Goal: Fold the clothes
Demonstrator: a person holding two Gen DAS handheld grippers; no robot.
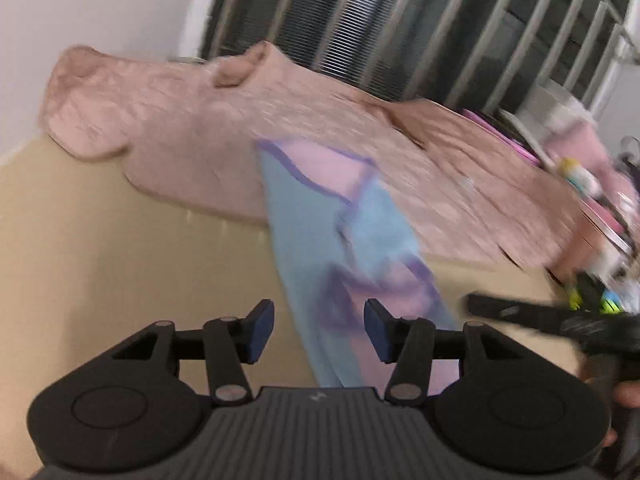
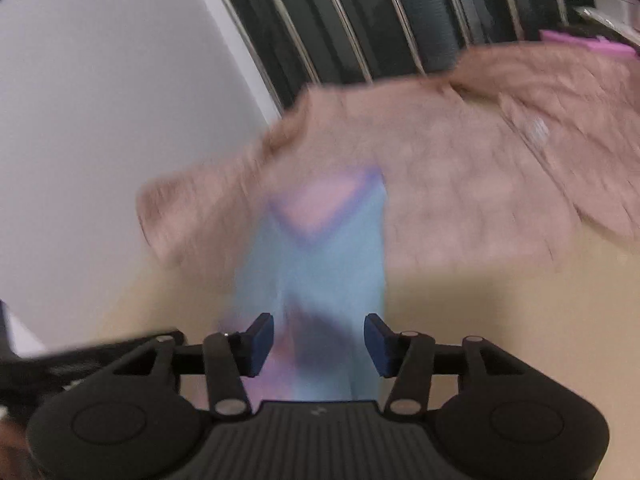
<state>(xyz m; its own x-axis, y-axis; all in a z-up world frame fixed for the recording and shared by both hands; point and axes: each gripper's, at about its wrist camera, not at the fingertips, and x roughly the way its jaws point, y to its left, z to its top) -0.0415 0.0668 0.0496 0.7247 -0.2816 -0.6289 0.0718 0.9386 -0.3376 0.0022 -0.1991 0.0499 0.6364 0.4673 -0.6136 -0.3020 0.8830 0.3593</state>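
Note:
A light blue garment [image 1: 320, 232] with purple trim and a pink inside lies as a long narrow strip on the tan surface [image 1: 120, 260]. My left gripper [image 1: 320, 332] is open just above the strip's near end, its blue pads [image 1: 262, 332] clear of the cloth. In the right wrist view the same blue garment [image 2: 328, 268] runs away from me, blurred. My right gripper [image 2: 319, 344] is open over its near end, with the pads not pressing on it. The right tool's blurred black body [image 1: 516, 314] shows at the right edge of the left wrist view.
A pink quilted cover [image 1: 200, 120] [image 2: 460, 160] lies crumpled across the back of the surface, under the garment's far end. Behind it stand a barred window [image 1: 400, 20] and a white wall [image 2: 100, 100]. Colourful clutter [image 1: 600, 200] crowds the far right.

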